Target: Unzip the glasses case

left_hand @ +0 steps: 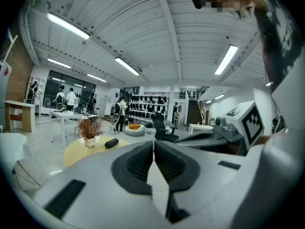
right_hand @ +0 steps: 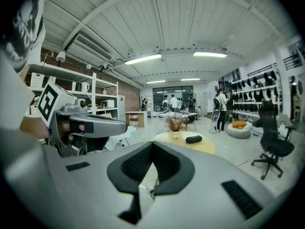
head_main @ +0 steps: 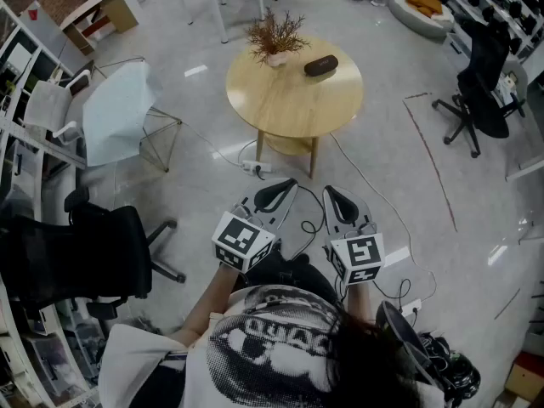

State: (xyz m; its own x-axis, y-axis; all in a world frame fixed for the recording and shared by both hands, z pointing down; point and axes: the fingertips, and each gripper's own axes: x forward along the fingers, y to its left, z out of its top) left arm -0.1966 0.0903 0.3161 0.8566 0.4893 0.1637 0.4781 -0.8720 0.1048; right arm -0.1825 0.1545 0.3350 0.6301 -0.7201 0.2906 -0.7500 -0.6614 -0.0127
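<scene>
While left gripper (head_main: 286, 185) and right gripper (head_main: 331, 191) sit closed, glasses case (head_main: 321, 65) looks dark, oval.

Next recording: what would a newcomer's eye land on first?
A round wooden table stands mid-floor, bearing a dark glasses case beside a potted dried plant. Nearer the camera, the left gripper and right gripper are held side by side, both shut and empty, well short of the table.

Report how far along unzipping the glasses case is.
Done: nothing; the case lies closed on the table. In hand: nothing; left gripper and right gripper are shut, empty, well short of the table. Left: approach, hold the case, unzip it.
</scene>
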